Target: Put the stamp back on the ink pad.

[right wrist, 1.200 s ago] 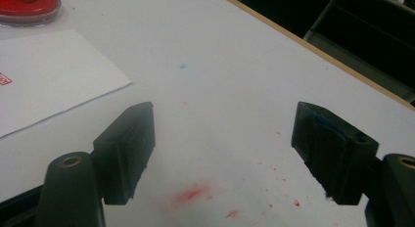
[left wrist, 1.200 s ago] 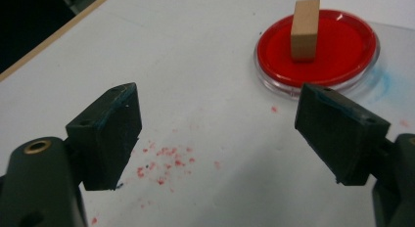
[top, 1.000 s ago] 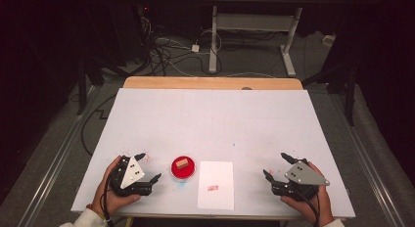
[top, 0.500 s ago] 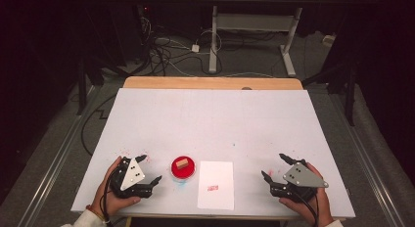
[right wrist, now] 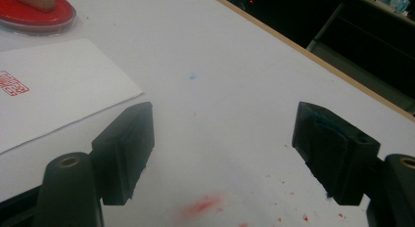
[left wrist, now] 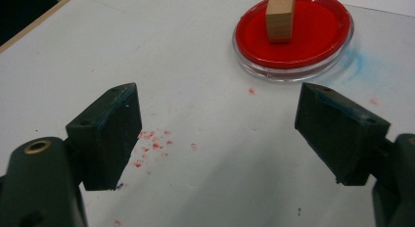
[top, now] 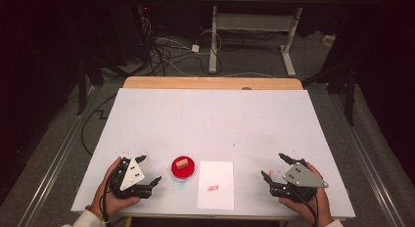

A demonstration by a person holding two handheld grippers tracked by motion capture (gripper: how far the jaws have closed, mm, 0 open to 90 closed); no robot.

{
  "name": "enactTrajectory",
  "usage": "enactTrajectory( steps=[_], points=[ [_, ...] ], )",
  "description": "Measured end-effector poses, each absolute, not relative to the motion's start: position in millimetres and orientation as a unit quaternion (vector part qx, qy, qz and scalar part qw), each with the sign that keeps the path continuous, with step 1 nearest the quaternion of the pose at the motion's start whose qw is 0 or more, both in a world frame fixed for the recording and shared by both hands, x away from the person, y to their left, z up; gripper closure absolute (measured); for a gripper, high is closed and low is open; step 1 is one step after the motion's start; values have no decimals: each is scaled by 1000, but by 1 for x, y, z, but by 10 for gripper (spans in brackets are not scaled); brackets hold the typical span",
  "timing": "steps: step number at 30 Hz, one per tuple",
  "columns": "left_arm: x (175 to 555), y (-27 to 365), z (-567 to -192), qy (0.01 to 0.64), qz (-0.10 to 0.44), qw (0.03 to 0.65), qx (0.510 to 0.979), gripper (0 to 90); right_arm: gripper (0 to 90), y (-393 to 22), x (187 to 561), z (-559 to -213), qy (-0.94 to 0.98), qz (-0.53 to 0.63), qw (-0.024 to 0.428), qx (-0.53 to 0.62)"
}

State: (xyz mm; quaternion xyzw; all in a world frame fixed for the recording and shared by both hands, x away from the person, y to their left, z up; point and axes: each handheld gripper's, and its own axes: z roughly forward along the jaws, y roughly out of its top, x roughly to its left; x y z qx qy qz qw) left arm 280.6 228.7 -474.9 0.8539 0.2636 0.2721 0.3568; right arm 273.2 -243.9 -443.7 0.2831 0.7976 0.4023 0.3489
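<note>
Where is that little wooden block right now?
In the high view, the block stands in the red dish near the table's front edge, between the left tool and the paper.

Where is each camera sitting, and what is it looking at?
High view: above the table, looking forward and down; both hands, left gripper, right gripper.
Left gripper view: between open jaws, facing the red ink dish and wooden stamp.
Right gripper view: between open jaws, facing the stamped paper.
All views share the dish.
</note>
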Motion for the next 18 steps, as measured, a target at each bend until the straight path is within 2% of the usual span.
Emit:
enactTrajectory(
  steps=[18],
  points=[
    [285,229,-476,267,267,355,855,173,243,-246,276,-445,796,406,343,291]
  ],
)
